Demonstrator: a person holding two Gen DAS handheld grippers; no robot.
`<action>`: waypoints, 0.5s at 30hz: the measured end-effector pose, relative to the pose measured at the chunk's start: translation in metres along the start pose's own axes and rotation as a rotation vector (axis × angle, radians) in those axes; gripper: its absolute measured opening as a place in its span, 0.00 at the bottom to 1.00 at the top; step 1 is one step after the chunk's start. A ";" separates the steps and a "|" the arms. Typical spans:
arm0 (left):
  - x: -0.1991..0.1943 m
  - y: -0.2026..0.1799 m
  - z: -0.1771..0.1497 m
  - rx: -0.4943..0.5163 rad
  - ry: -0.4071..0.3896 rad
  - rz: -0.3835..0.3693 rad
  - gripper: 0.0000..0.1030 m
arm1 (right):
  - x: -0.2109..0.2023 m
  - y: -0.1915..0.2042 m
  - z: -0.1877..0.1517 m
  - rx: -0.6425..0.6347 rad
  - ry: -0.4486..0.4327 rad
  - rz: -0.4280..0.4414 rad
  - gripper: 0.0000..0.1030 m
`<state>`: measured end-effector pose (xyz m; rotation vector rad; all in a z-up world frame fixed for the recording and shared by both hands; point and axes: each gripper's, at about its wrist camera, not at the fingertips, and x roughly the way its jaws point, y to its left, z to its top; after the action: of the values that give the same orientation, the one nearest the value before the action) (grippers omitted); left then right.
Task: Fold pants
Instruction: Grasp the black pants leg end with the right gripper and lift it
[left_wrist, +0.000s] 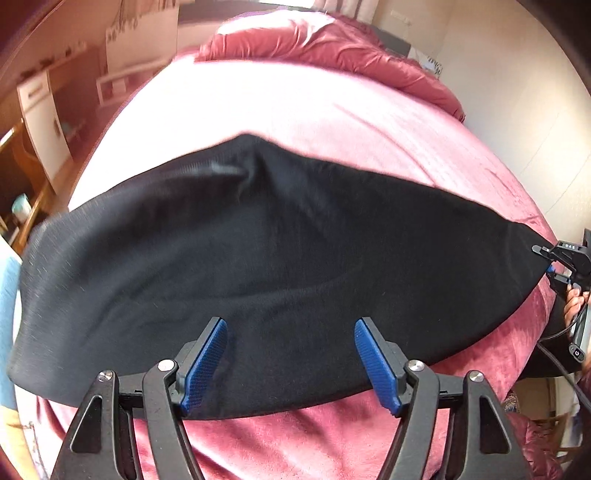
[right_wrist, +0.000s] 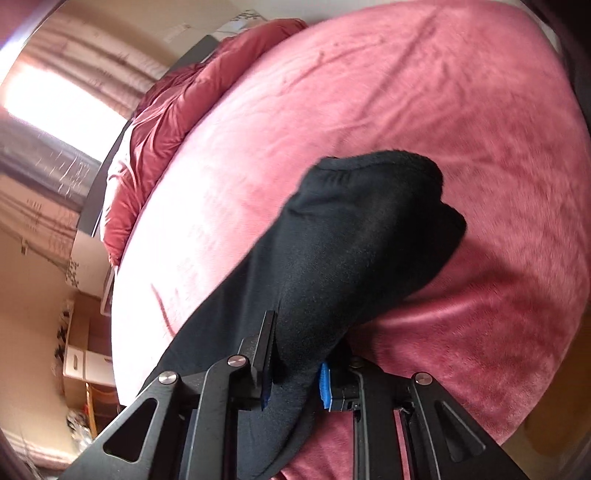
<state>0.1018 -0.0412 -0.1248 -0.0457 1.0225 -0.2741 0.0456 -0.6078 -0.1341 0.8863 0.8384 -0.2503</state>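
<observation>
Black pants (left_wrist: 258, 266) lie across the pink bed cover (left_wrist: 295, 110), stretched left to right. My left gripper (left_wrist: 291, 332) is open above the near edge of the pants, with its blue pads (left_wrist: 207, 365) apart and nothing between them. My right gripper (right_wrist: 295, 354) is shut on one end of the pants (right_wrist: 351, 240), the cloth bunched between its fingers and lifted off the bed. That gripper also shows in the left wrist view (left_wrist: 550, 264) at the far right end of the pants.
A rumpled red duvet (left_wrist: 332, 48) lies at the head of the bed. Wooden furniture and white drawers (left_wrist: 40, 122) stand left of the bed. A wall runs along the right. A window with curtains (right_wrist: 55, 96) shows in the right wrist view.
</observation>
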 end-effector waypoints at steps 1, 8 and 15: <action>-0.005 -0.001 0.001 0.008 -0.017 0.006 0.71 | -0.002 0.006 0.000 -0.017 -0.003 0.000 0.19; -0.019 -0.004 0.009 0.054 -0.084 0.021 0.82 | -0.015 0.047 -0.003 -0.149 -0.009 0.030 0.18; -0.023 -0.001 0.004 0.038 -0.084 0.005 0.83 | -0.012 0.086 -0.010 -0.236 0.009 0.040 0.18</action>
<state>0.0941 -0.0367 -0.1030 -0.0199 0.9331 -0.2850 0.0771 -0.5478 -0.0784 0.6828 0.8391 -0.1096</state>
